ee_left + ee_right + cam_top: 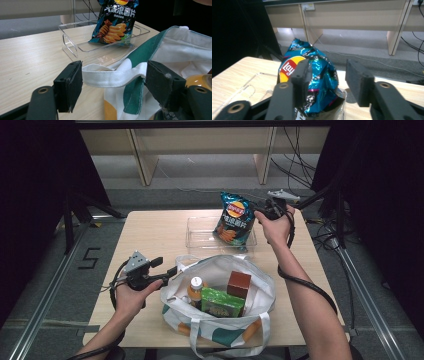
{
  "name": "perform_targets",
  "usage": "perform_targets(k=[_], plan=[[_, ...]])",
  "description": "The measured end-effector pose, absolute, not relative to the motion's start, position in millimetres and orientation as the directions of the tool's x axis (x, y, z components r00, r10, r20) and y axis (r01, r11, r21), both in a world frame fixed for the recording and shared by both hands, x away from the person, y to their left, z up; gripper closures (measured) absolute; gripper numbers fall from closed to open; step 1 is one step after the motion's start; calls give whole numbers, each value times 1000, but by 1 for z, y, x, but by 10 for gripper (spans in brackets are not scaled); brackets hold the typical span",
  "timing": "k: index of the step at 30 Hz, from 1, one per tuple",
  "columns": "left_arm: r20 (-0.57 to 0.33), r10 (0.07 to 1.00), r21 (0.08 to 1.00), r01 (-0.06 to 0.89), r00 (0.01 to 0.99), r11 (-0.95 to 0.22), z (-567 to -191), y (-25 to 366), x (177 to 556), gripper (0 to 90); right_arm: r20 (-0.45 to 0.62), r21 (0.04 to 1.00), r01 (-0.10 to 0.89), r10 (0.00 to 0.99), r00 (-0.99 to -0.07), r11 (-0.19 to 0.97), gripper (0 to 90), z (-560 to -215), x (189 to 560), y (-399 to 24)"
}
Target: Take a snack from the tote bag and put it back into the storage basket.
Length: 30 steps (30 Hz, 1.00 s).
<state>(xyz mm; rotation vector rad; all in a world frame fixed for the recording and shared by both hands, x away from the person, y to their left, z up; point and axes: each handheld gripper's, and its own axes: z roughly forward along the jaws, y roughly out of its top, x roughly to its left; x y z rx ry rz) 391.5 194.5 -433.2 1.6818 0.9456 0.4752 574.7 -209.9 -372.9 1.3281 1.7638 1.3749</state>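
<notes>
The chip bag [235, 218] stands upright in the clear tray [200, 234] at about 12 o'clock on the table [150, 235], its foot inside the tray's right end. It is a light, air-puffed foil pouch — crinkly, slick, and full of brittle chips, so a hard squeeze on the belly would likely crush them. The crimped top seam is the sound place to take it, being flat and stiff enough for the pads.

The right gripper [327, 75] sits at the bag's upper right corner, at roughly 1 o'clock, with its jaws about half apart and the crumpled top between them; they do not look to be pressing on the foil.

The left gripper [113, 80] waits at 8 o'clock with jaws spread wide — the tote bag's rim [112, 75] lies across the gap, seemingly ungripped.
</notes>
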Motion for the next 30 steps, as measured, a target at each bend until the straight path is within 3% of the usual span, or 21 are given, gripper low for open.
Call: perform_targets(k=[9,30], plan=[[-159,774,944,325,613,-64,-430,194,389,304,161,939,342,912,-378,-24,453,-358,551,-228],[-152,763,948,312,628,-68,-428,189,387,308,144,936,348,851,-505,48,536,-358,469,-253]])
